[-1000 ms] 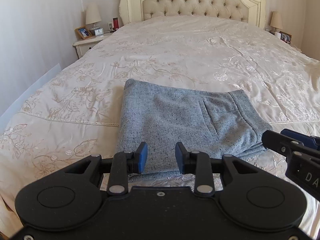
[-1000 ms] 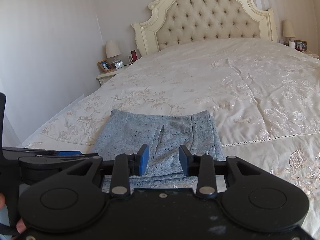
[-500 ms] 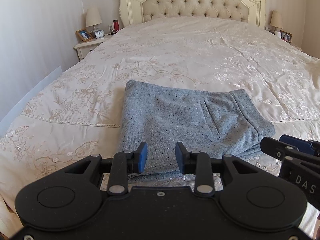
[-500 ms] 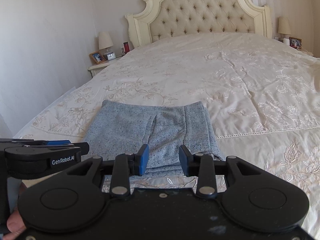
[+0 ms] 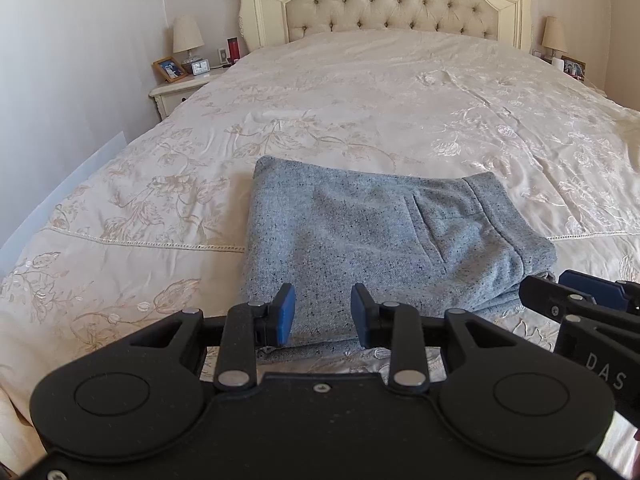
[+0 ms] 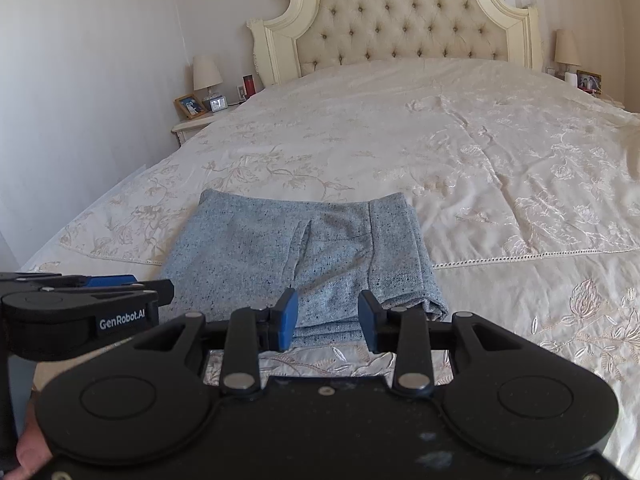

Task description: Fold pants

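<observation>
The pants (image 5: 384, 244), grey flecked knit, lie folded into a thick rectangle near the foot of the bed, slit pocket and waistband uppermost, layered edges facing me. Beneath them: a cream bedspread (image 5: 360, 100), glossy, embroidered with floral vines. My left gripper (image 5: 323, 312) hovers at the stack's near edge, blue pads parted, empty. My right gripper (image 6: 327, 316) likewise stands apart, gripping nothing. Beyond, a tufted headboard (image 6: 400, 28).

Embroidered bedspread (image 5: 360, 92), tufted headboard (image 5: 400, 4), possibly clock (image 5: 200, 66).
</observation>
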Tool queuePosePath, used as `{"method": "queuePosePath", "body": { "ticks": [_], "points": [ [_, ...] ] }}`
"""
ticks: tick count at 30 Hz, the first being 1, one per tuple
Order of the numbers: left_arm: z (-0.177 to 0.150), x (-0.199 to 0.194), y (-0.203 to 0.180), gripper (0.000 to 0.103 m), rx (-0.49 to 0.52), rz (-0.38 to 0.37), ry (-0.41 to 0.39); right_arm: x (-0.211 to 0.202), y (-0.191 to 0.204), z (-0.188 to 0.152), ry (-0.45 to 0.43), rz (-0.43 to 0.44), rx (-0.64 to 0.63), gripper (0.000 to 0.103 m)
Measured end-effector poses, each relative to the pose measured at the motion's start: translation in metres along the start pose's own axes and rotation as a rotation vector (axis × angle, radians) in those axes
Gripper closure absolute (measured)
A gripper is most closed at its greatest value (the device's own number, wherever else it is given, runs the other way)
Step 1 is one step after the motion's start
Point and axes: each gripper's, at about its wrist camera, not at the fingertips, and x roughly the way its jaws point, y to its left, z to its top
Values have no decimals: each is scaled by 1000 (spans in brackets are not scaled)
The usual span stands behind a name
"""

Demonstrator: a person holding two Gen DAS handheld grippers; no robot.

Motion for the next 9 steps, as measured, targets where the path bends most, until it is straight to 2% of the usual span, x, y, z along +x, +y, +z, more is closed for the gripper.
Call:
{"method": "queuePosePath", "body": {
  "ticks": [9],
  "points": [
    [-1,-1,0,61,6,0,-1,-1,-1,-1,0,6,2,66]
  ]
}}
